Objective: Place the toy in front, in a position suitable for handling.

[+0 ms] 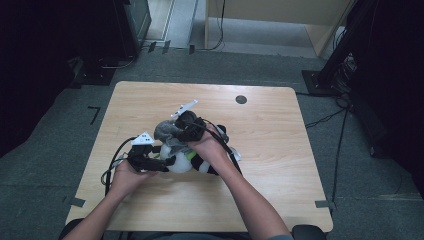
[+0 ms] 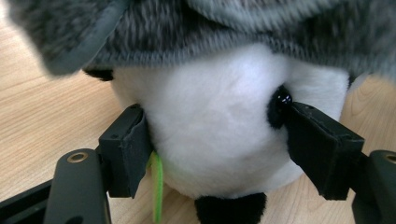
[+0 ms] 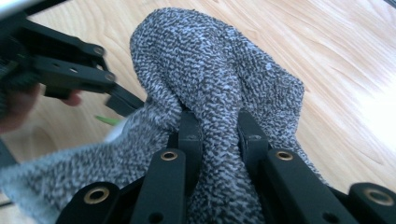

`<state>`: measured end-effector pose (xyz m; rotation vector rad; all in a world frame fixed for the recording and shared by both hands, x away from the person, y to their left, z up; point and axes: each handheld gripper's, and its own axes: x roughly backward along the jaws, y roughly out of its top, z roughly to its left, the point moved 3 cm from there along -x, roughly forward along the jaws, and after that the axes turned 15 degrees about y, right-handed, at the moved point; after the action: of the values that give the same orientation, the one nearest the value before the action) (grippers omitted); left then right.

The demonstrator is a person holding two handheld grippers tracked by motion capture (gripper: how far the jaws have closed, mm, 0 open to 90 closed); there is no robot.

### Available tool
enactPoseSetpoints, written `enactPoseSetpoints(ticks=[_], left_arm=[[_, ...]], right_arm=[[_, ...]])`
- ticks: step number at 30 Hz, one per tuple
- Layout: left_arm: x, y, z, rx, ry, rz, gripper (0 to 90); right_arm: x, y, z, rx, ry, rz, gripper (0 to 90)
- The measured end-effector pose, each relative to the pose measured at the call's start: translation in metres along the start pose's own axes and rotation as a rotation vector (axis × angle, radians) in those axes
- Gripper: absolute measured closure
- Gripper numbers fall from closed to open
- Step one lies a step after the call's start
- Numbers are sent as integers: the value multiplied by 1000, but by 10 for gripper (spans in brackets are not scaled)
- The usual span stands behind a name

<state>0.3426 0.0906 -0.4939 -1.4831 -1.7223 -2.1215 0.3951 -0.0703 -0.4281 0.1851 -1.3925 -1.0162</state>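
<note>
Two grippers are seen over a wooden table (image 1: 280, 150): the left gripper (image 2: 215, 154) is clamped wide on a panda plush's white head (image 2: 219, 135), while a grey knitted hat (image 3: 219, 93), draped over the panda, is pinched tightly by the right gripper (image 3: 217, 140).

Wide bare table (image 1: 270, 165) lies open right and far. At centre the plush panda (image 1: 181, 162) and grey knit hat (image 1: 165, 130) block passage, both grippers crowding it.
</note>
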Motion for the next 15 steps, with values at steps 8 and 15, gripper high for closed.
enactPoseSetpoints(ticks=[8,15], left_arm=[[-1,1,1,21,-3,-2,283],[-2,1,0,9,4,-6,293]], right_arm=[[11,-8,-22,-35,-52,16,767],[28,-12,-33,-38,-117,16,769]])
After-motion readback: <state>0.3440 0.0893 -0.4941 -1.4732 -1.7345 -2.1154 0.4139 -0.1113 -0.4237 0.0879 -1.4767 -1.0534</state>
